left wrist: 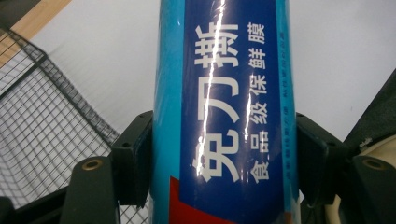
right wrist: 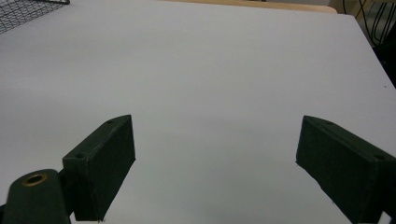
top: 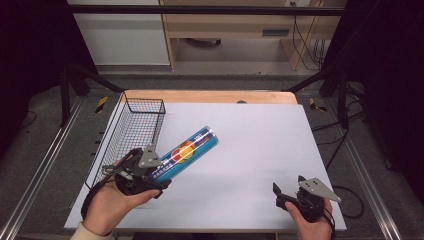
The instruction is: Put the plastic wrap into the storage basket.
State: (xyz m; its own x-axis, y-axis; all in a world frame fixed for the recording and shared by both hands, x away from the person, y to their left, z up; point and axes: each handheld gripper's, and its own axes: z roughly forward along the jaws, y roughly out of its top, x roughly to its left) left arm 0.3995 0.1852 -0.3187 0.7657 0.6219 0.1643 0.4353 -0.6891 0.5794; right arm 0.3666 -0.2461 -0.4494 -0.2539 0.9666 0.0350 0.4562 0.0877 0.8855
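We note the left gripper (top: 161,172) clamps the glossy blue cardboard cling-film tube (top: 189,151) at its end, right gripper (top: 289,190) gaping idle; pointing toward 1 o'clock, the tube could pivot and snag the black wire mesh basket (top: 131,131) rim.

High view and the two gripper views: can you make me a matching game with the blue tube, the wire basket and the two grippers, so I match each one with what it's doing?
Things:
1. long blue cylindrical tube with a glossy printed label
2. black wire mesh basket
3. left gripper
4. right gripper

States:
A. jaws spread apart with nothing between them
B. stands at the left edge of the white table top, nothing visible inside
C. jaws clamped on both sides of a round body
D. held at one end, tilted, other end pointing up and right

Pairs: 1-D, 2-B, 3-C, 4-A
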